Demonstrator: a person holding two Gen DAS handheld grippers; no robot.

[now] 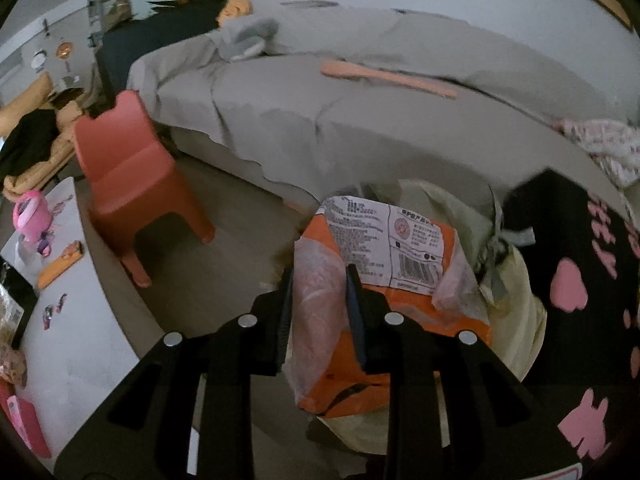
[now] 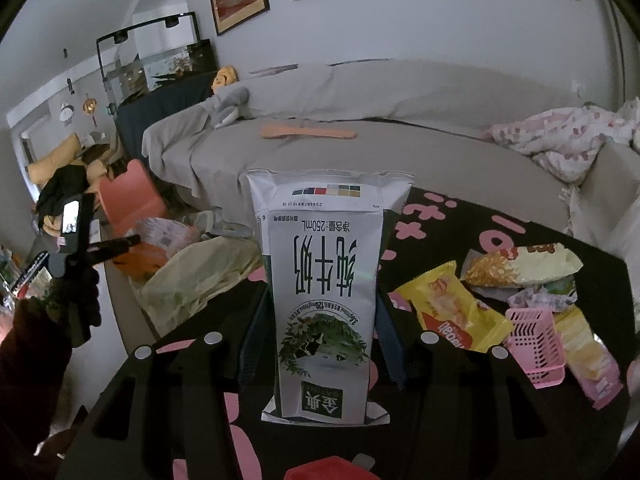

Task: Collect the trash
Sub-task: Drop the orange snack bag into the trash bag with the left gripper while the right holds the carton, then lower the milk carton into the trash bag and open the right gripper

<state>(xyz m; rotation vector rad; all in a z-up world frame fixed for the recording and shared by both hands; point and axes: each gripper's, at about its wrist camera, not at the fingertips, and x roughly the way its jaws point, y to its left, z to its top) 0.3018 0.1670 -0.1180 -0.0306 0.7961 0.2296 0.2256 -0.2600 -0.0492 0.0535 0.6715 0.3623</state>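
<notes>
In my right gripper point(image 2: 324, 344) I have the milk carton point(image 2: 324, 280) clamped between the pads at about half spread, its long axis running straight out along the fingers, printed upside down to my camera, hanging over the black table with pink prints point(image 2: 460, 216). The bag it should go to, a pale yellow plastic bag point(image 2: 200, 276), lies to my left at the table's edge, so the carton has to travel leftward and tip open-end down. My left gripper point(image 1: 318, 292) is already there, pitched downward with its jaws nearly closed on a fold of the orange snack wrapper point(image 1: 384, 264), which sits over the bag's mouth. Farther right on the table wait a yellow wrapper point(image 2: 448, 312) and a pink basket point(image 2: 536, 340); beyond stands the grey sofa point(image 2: 360, 152).
</notes>
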